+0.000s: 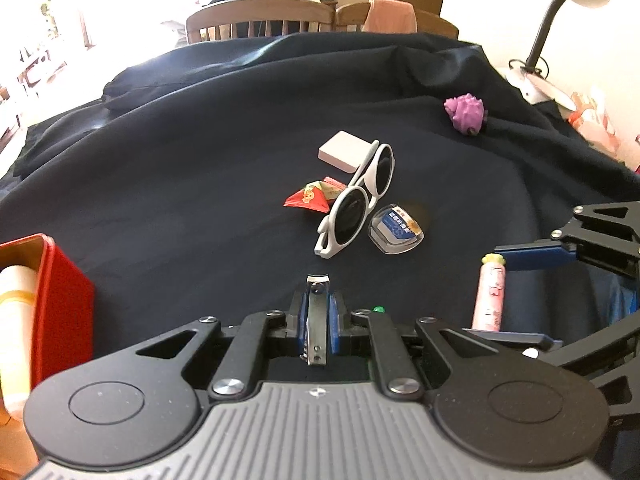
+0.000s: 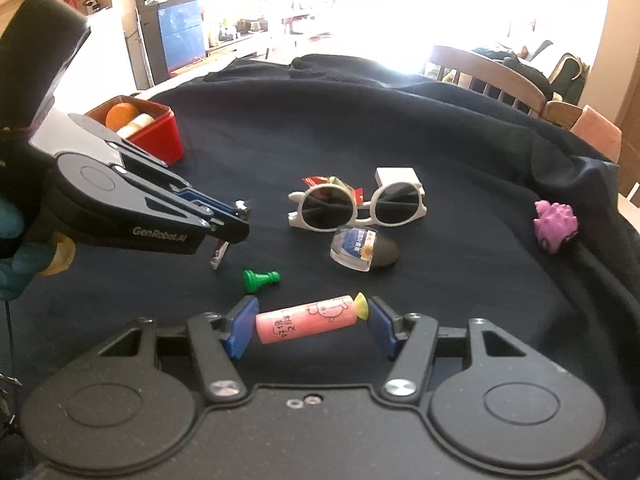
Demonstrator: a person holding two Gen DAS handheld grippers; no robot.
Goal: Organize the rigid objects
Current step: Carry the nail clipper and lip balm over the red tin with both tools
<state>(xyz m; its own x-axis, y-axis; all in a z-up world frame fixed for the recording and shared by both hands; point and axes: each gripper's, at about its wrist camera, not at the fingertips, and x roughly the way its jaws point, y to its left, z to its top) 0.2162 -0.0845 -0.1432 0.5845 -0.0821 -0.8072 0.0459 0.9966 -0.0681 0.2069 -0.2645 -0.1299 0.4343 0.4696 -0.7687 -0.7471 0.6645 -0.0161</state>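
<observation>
My left gripper (image 1: 318, 322) is clenched on a metal nail clipper (image 1: 317, 320) (steel, standing edge-on). My right gripper (image 2: 308, 326) grasps a pink tube (image 2: 306, 319) end to end above the dark cloth (image 2: 400, 128).

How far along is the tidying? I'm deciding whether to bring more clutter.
Barely started. Done: an orange ball and white containers sit in the red plastic box. In hand: left gripper clamps a metal nail clipper; right gripper holds a pink cartoon-printed tube. Left on the cloth: white-framed sunglasses, green pawn, purple spiky toy, others.
</observation>
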